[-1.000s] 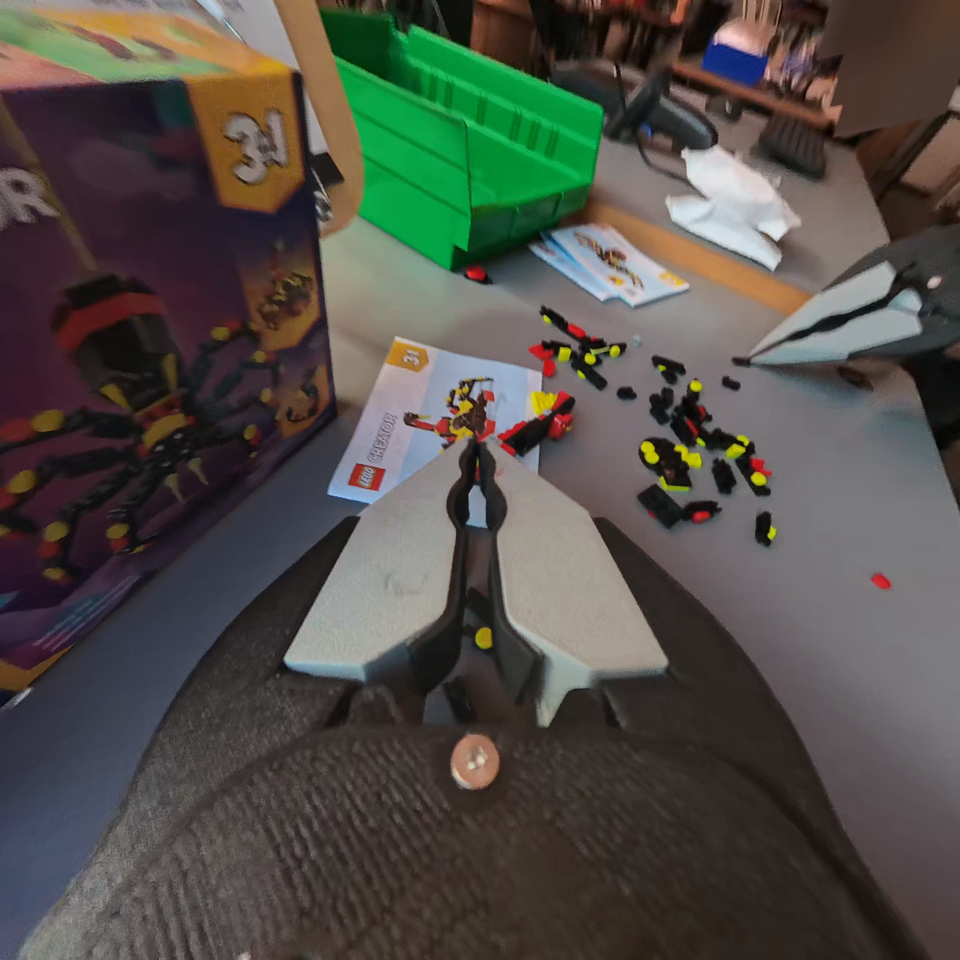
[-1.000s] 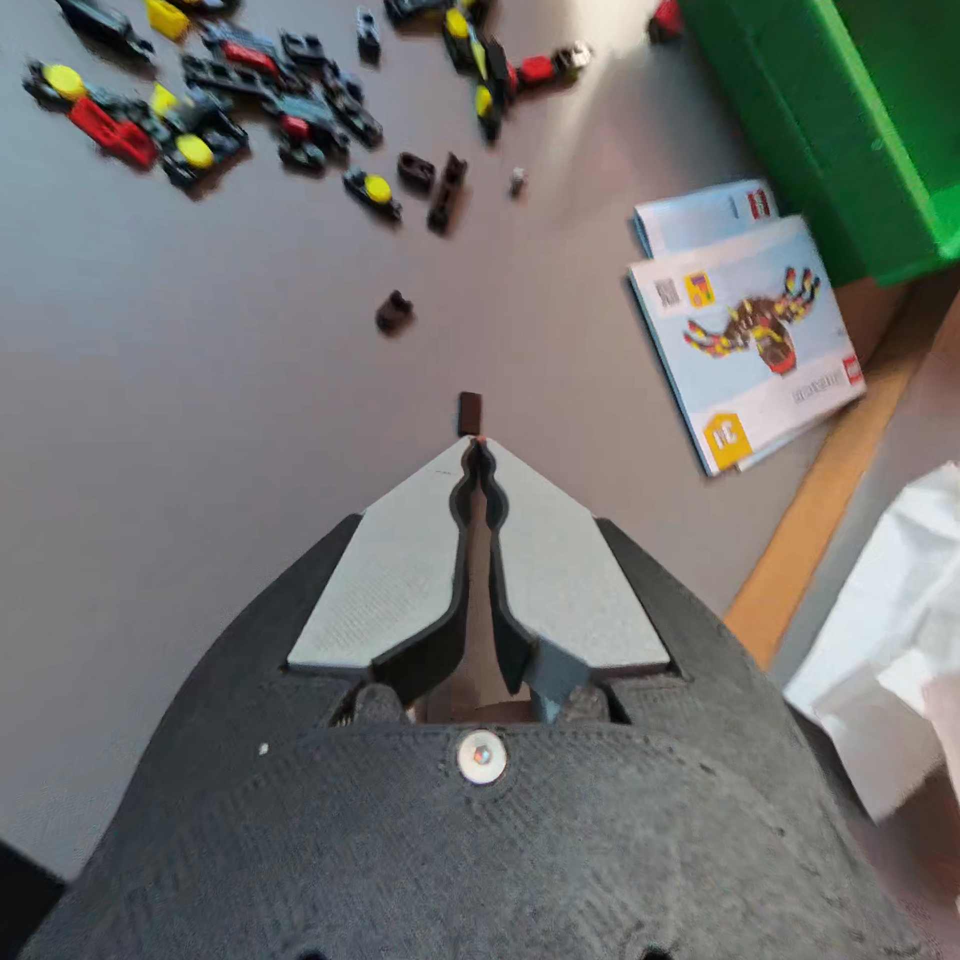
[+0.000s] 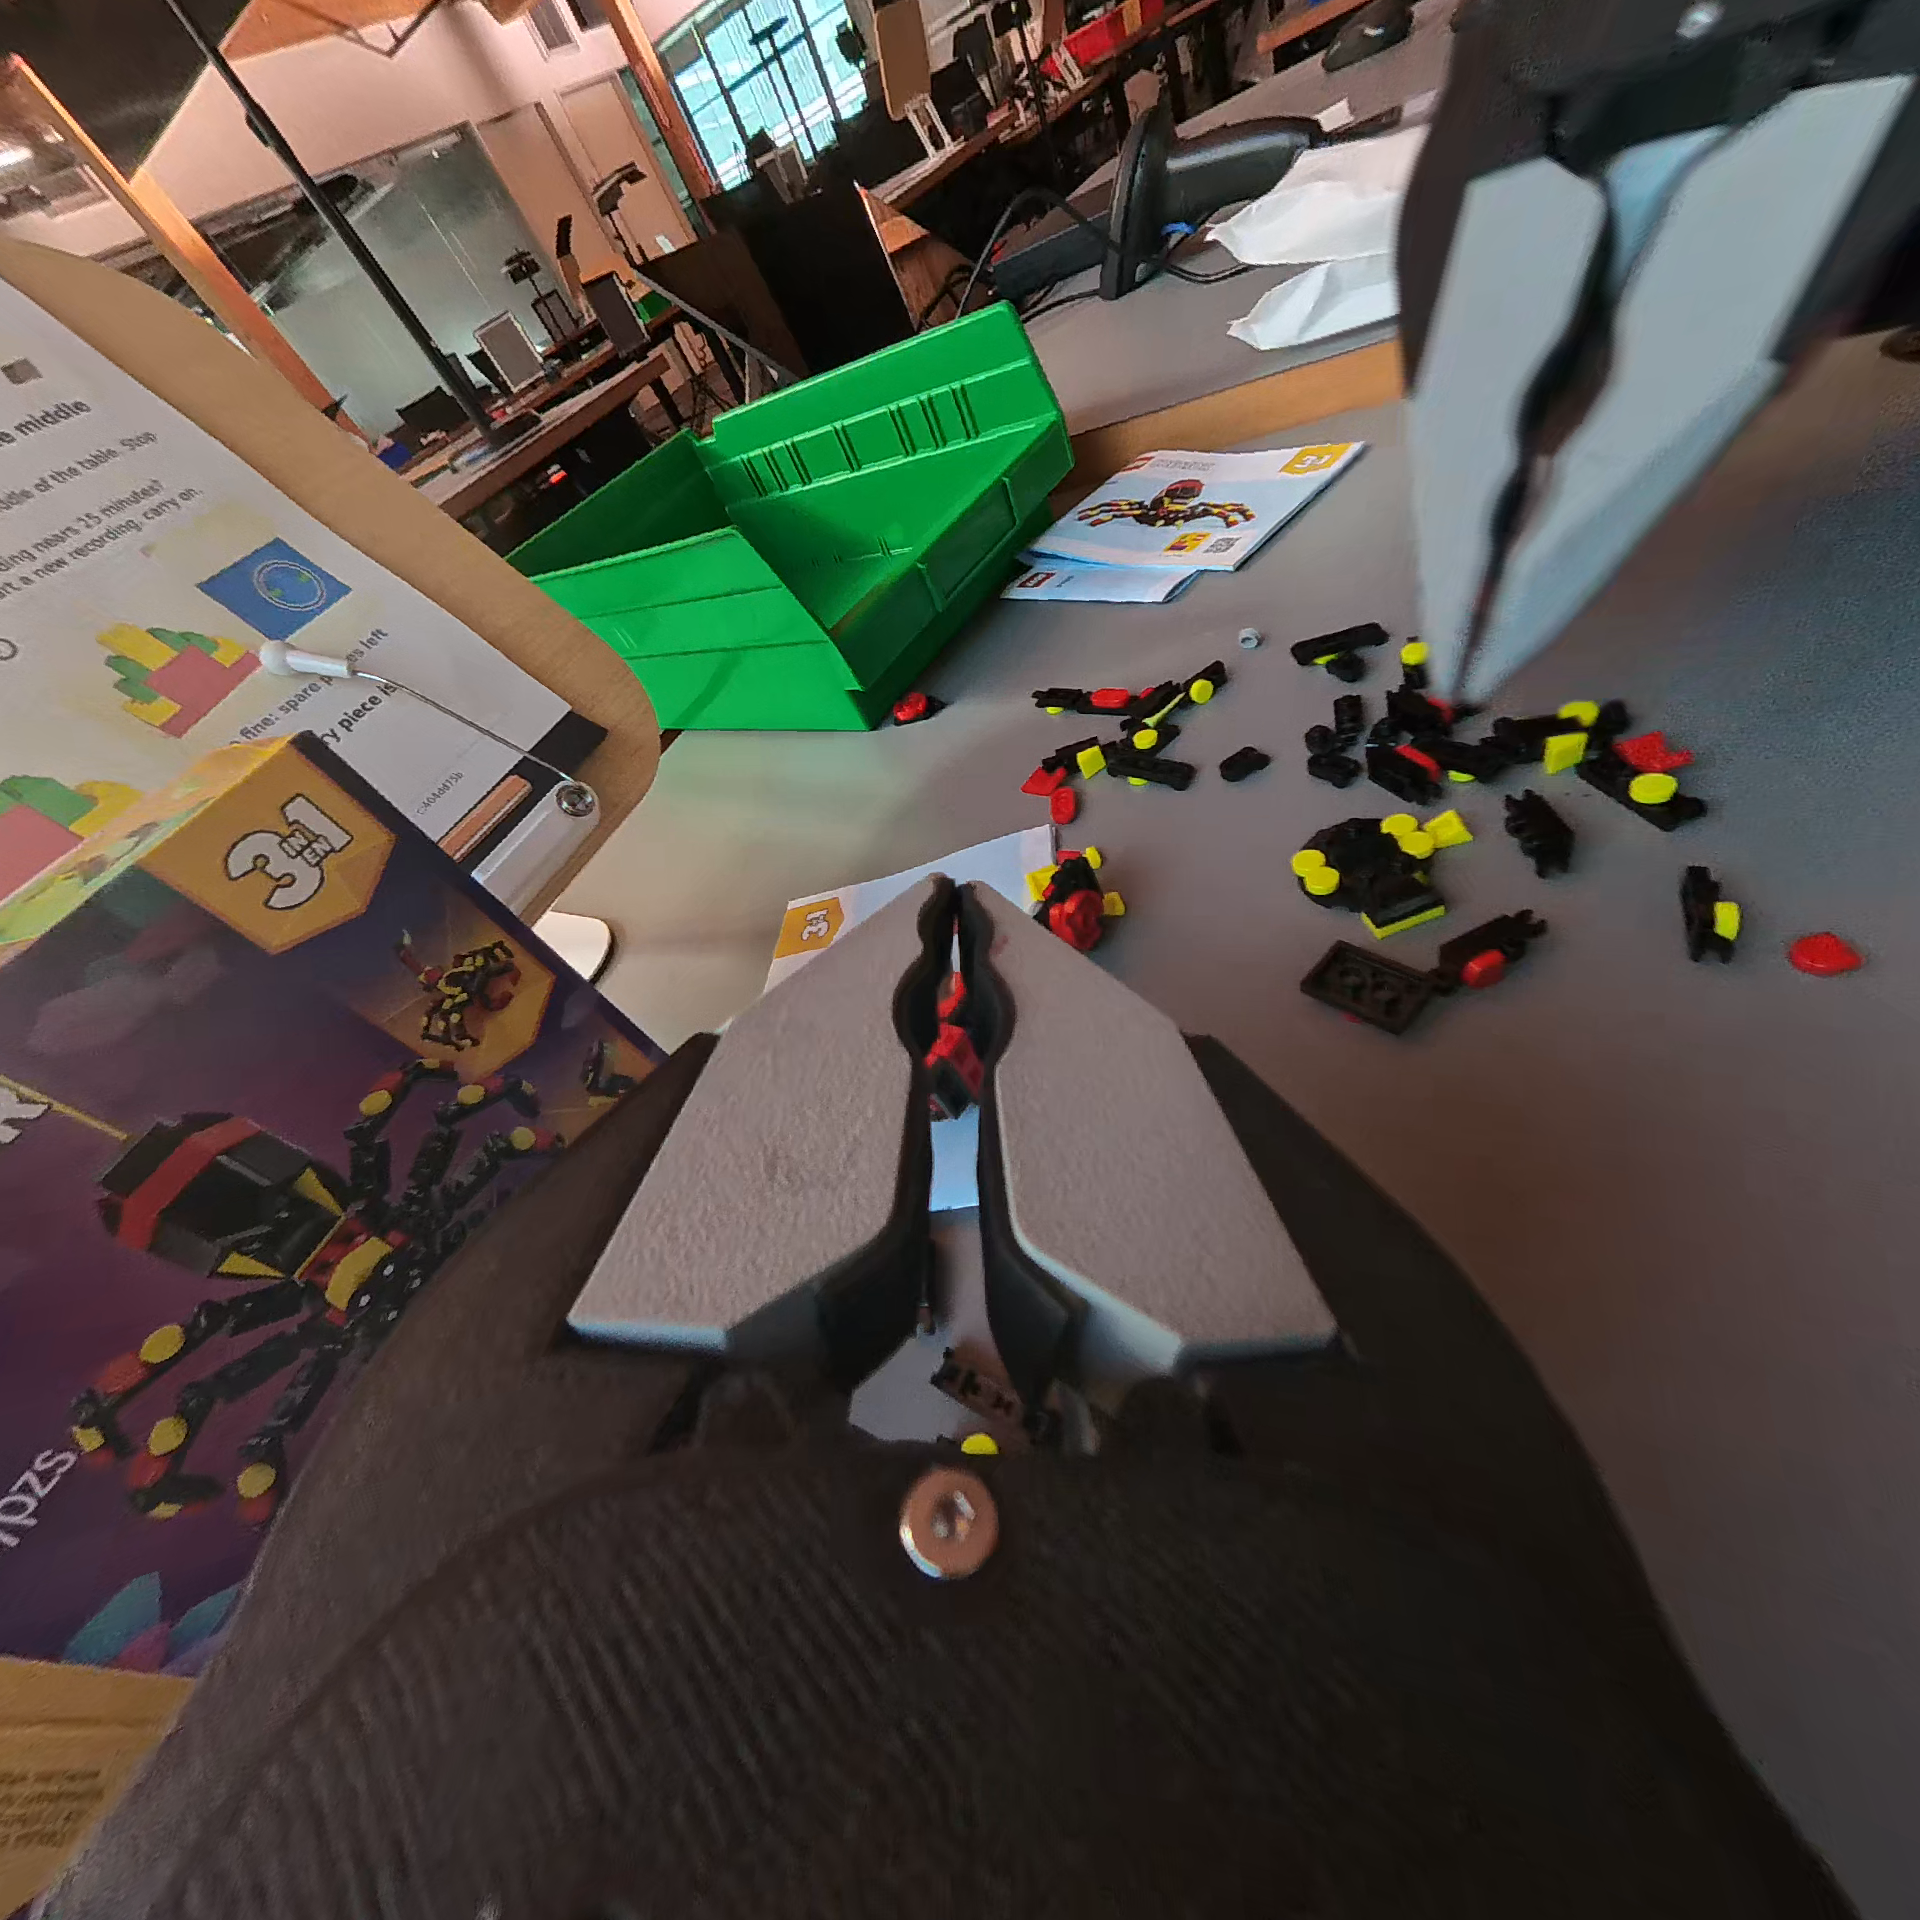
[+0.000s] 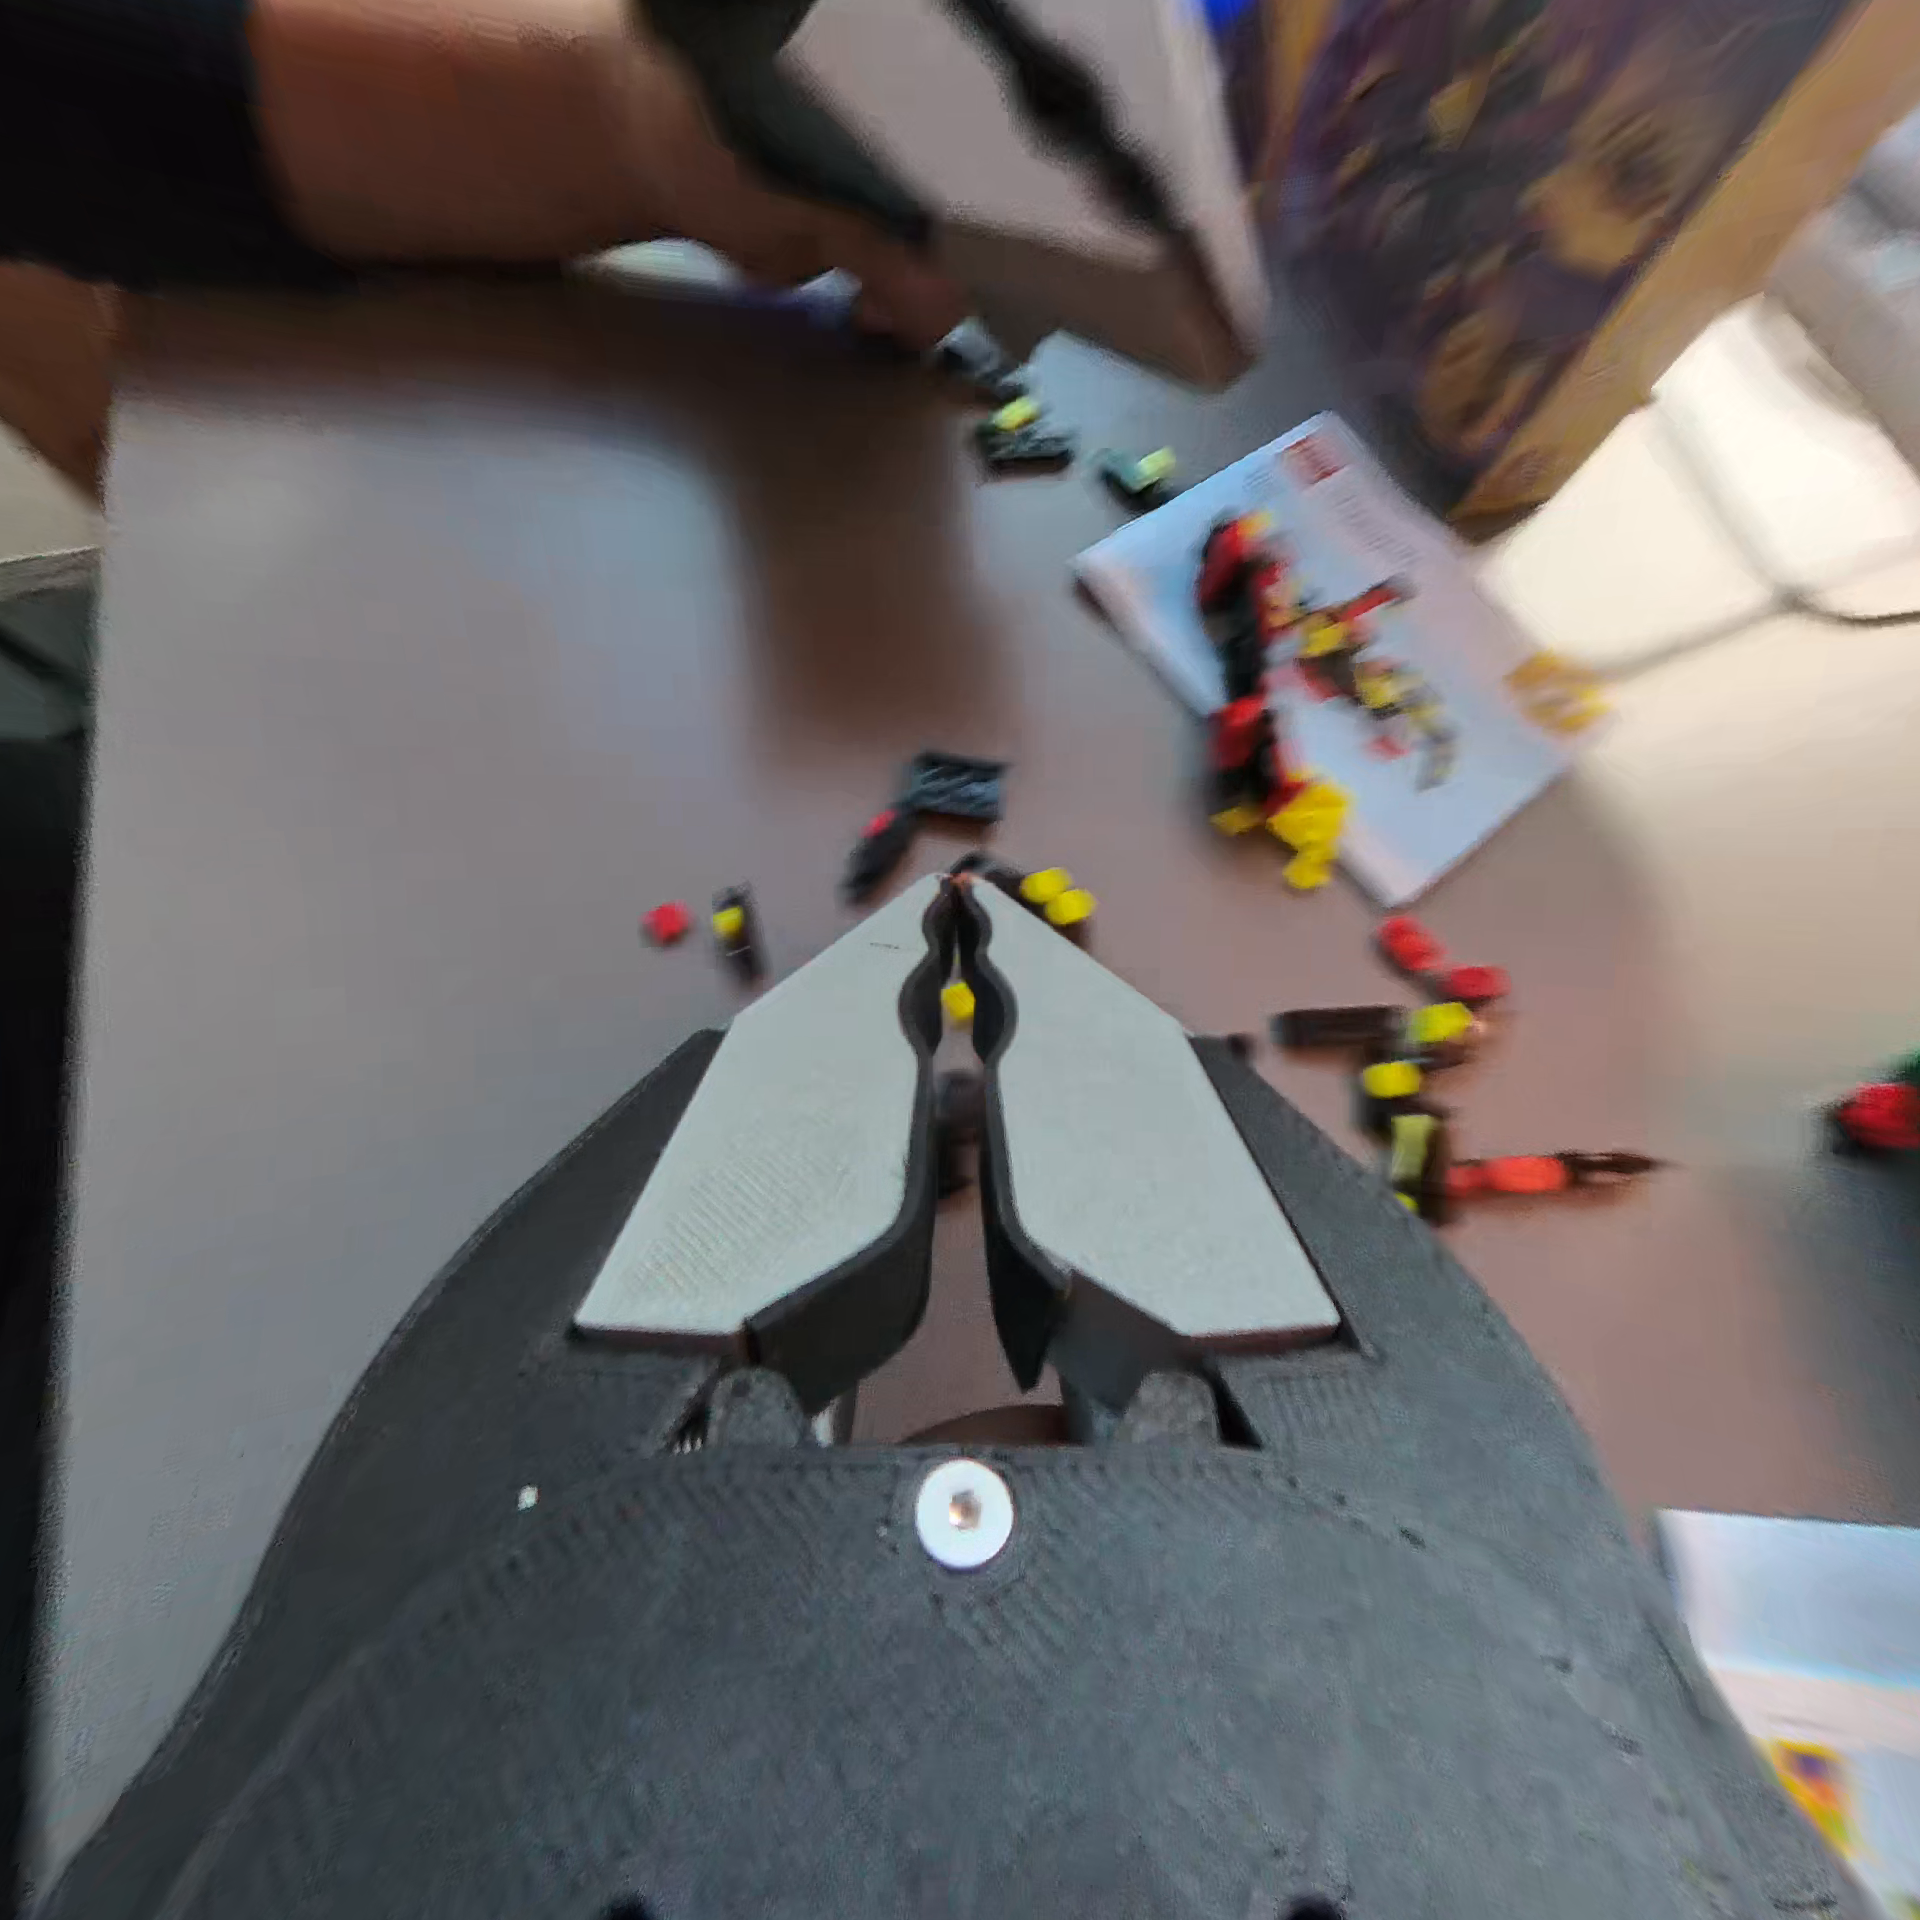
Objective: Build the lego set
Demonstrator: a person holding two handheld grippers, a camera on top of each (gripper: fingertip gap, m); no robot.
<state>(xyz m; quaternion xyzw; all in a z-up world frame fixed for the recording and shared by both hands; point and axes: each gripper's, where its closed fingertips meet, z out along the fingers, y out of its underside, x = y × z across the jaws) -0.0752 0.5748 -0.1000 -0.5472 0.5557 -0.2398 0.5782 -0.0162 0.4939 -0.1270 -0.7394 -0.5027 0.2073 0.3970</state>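
Note:
Loose black, red and yellow Lego pieces (image 3: 1455, 748) lie scattered on the grey table (image 3: 1558, 1247). A small red, black and yellow partly built model (image 3: 1075, 899) lies at the edge of an instruction booklet (image 3: 821, 914). My left gripper (image 3: 956, 894) is shut, low over that booklet, its tips just left of the model. A red and black piece shows through the gap behind its tips; I cannot tell if it is held. My right gripper (image 4: 958, 883) is shut and points down, its tip (image 3: 1455, 686) at the far side of the pile. The right wrist view is blurred.
A green bin (image 3: 862, 540) stands at the back, with two more booklets (image 3: 1195, 509) beside it. The set's purple box (image 3: 260, 1143) stands at the left, and a wooden board with a printed sheet (image 3: 312, 582) behind it. A person's hand (image 4: 416, 156) holds the left gripper. My right fingertips sit around 12 cm from my left ones.
My right gripper has swung from the far right of the table to above the pile, tip down. My left gripper has dropped lower and tilted up over the booklet. Both stay shut.

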